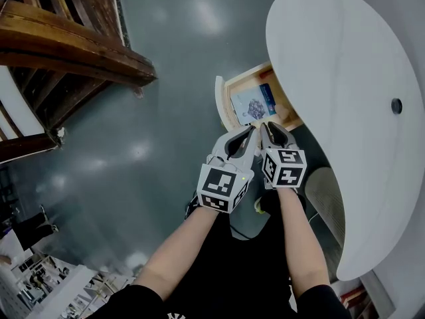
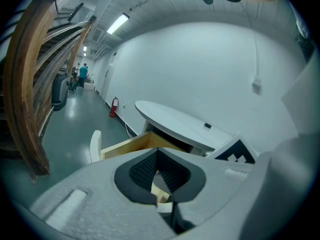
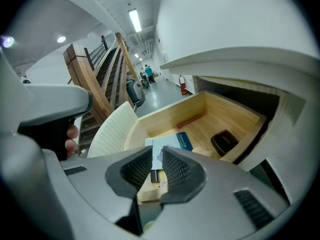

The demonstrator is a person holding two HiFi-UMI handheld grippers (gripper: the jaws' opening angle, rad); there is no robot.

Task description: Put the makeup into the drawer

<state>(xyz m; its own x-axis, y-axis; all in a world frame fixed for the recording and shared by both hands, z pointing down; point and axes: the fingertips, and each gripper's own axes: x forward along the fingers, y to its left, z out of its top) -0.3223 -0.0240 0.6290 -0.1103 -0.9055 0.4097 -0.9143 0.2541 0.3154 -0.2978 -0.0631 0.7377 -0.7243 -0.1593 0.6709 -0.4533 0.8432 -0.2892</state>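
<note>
Pale wood lines the open drawer [image 1: 246, 76], pulled out from under a white oval table [image 1: 345, 78], and we look down on both hand-held grippers poised side by side at the drawer's near end. The left gripper [image 1: 248, 135] hangs just short of the drawer with its jaws clenched tip to tip. Through the small gap behind the tips, its own view shows us only the drawer's wood [image 2: 125, 146], so it carries nothing. The right gripper [image 1: 267, 130] sits just beside it, over the drawer's near wall. In its own view the jaws of the right gripper [image 3: 157, 156] stand a narrow slit apart, and a small dark makeup piece [image 3: 154, 175] fills the lower part of that slit, apparently pinched between the ribbed pads. We cannot make out its exact kind.

Inside the drawer, a blue-and-white packet [image 3: 167, 146] lies flat near the front. A dark compact case [image 3: 225, 141] rests toward the side nearest the table's underside, and a reddish stick [image 3: 190, 121] lies against the far wall. A pale rounded item [image 3: 202, 151] sits between the packet and the compact.

Beyond the drawer, we see a glossy grey floor [image 1: 179, 58] and a curved wooden staircase [image 1: 66, 52].
</note>
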